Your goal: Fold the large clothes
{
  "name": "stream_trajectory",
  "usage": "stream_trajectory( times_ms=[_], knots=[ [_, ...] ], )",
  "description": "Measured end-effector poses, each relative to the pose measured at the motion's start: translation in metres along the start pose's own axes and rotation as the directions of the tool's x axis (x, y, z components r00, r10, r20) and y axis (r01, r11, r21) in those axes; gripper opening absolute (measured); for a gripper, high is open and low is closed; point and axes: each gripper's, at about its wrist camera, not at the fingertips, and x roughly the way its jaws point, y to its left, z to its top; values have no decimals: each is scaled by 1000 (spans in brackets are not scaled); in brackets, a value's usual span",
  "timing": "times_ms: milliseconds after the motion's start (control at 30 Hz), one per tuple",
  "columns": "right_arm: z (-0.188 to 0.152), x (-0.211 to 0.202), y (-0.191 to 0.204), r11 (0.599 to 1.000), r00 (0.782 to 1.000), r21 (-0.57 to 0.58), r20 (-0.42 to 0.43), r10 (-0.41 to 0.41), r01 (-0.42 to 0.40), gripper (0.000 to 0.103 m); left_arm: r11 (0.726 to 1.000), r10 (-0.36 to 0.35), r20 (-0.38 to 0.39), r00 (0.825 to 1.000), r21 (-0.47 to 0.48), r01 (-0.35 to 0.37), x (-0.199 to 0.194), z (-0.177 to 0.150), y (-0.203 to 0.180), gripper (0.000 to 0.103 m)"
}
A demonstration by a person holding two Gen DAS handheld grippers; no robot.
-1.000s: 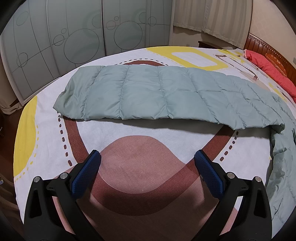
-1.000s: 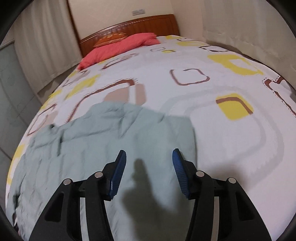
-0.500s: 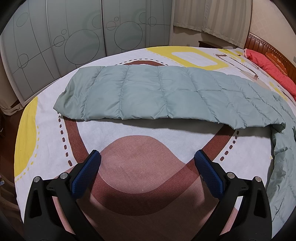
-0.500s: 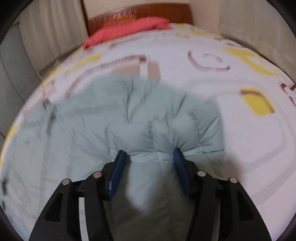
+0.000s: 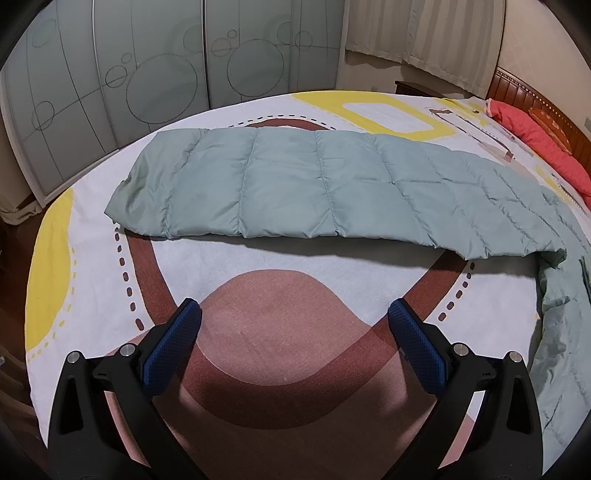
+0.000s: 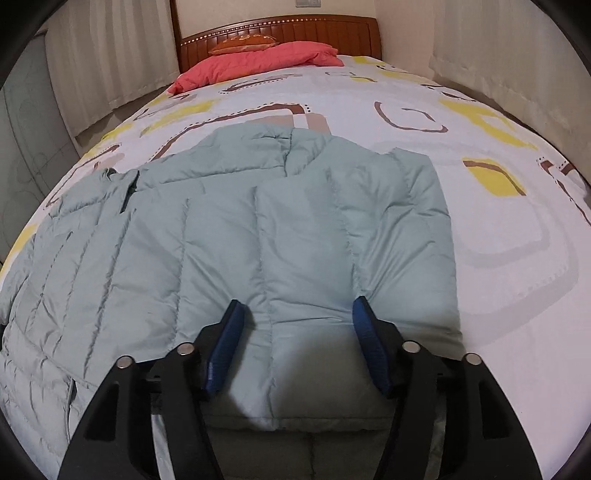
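A pale green quilted down jacket (image 6: 258, 236) lies spread on the bed. In the left wrist view one long sleeve (image 5: 295, 188) stretches flat across the sheet. My left gripper (image 5: 293, 314) is open and empty over the bare sheet, short of the sleeve. My right gripper (image 6: 297, 314) is open, with its blue pads (image 6: 231, 332) pressed down on either side of a puffy panel of the jacket near its lower edge. The panel bulges between the pads.
The bed sheet (image 6: 498, 221) is white with yellow and brown shapes. A red pillow (image 6: 258, 61) and a wooden headboard (image 6: 280, 29) stand at the far end. Glass wardrobe doors (image 5: 166, 74) and curtains (image 5: 424, 33) line the room beyond the bed.
My right gripper moved down and forward onto the jacket, and its pads now press into the fabric. The left gripper and the sleeve have not moved.
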Motion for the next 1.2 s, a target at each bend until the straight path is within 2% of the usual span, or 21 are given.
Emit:
stream_trajectory(
  times_ms=[133, 167, 233, 300, 367, 433, 533, 600, 633, 700, 733, 800, 833, 867, 933, 1033, 1100, 1200],
  knots=[
    [-2, 1, 0, 1000, 1000, 2, 14, 8, -8, 67, 1000, -14, -14, 1000, -5, 14, -1, 3, 2, 101],
    [-3, 0, 0, 1000, 1000, 3, 17, 11, -11, 67, 999, -30, -16, 999, -14, 29, -2, 4, 4, 101],
    [-4, 0, 0, 1000, 1000, 6, 23, 17, -17, 68, 992, -108, -4, 994, -72, 108, -6, 8, 18, 101],
    [-4, -1, -2, 999, 999, 12, 27, 36, -36, 70, 966, -201, 39, 979, -158, 205, -10, 13, 39, 101],
    [-5, -1, -3, 999, 998, 19, 30, 51, -51, 71, 937, -238, 82, 968, -244, 251, -9, 17, 60, 100],
    [-5, -2, -4, 998, 998, 25, 34, 62, -63, 72, 915, -205, 107, 973, -333, 229, -3, 24, 85, 97],
    [-5, -2, -5, 997, 997, 31, 40, 71, -72, 72, 863, -226, 144, 964, -430, 266, 11, 35, 115, 94],
    [-6, -3, -6, 996, 996, 36, 45, 76, -78, 72, 845, -227, 158, 961, -458, 275, 18, 41, 123, 94],
    [-6, -3, -6, 996, 996, 36, 45, 78, -79, 73, 845, -215, 164, 963, -464, 267, 20, 45, 124, 92],
    [-6, -3, -6, 996, 996, 35, 47, 76, -78, 73, 855, -181, 163, 970, -462, 237, 22, 49, 124, 71],
    [-6, -3, -5, 997, 996, 34, 47, 74, -76, 73, 853, -181, 162, 970, -465, 237, 24, 50, 126, 57],
    [-6, -2, -4, 997, 996, 31, 49, 71, -73, 73, 835, -185, 178, 967, -490, 250, 26, 52, 132, 38],
    [-6, -2, -5, 997, 996, 29, 49, 70, -72, 73, 832, -203, 177, 963, -487, 265, 28, 54, 133, 20],
    [-6, -2, -4, 997, 996, 28, 49, 69, -70, 73, 835, -207, 170, 963, -483, 265, 29, 55, 133, 10],
    [-6, -2, -3, 997, 997, 26, 51, 66, -67, 73, 849, -211, 175, 962, -455, 270, 26, 61, 128, 7],
    [-7, -3, -3, 998, 996, 26, 57, 62, -64, 73, 887, -230, 216, 949, -355, 296, 8, 68, 103, 6],
    [-7, -3, -2, 998, 996, 28, 59, 62, -64, 73, 909, -270, 245, 931, -254, 330, -8, 74, 69, 6],
    [-8, -4, -3, 997, 996, 32, 61, 66, -68, 73, 911, -357, 262, 897, -116, 396, -33, 74, 13, 5]
  ],
)
